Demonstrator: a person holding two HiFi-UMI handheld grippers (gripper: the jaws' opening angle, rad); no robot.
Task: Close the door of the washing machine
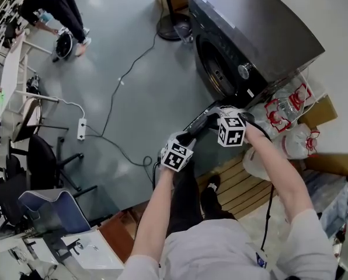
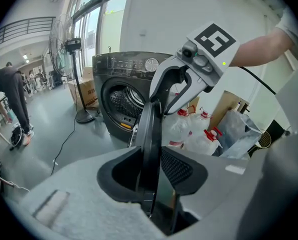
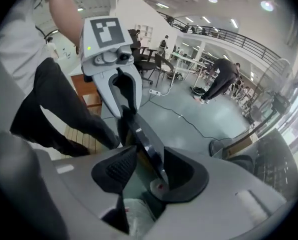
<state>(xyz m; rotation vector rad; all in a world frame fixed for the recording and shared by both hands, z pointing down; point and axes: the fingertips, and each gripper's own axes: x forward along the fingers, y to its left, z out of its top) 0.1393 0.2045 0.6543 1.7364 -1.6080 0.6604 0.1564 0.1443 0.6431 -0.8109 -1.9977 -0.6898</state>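
Grey jaws of my left gripper point(image 2: 151, 171) pinch the rim of the dark door point(image 2: 148, 129), while my right gripper point(image 3: 144, 170) stands wide, the same rim loose between its jaws just beyond. The door hangs swung out toward me, its free edge well apart from the drum mouth point(image 1: 218, 69) of the washing machine point(image 1: 253, 34) on the far right. I judge the closing swing barely begun: next I must push the rim away on its hinge until it latches.

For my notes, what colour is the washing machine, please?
Dark grey washing machine, clearest in the head view.
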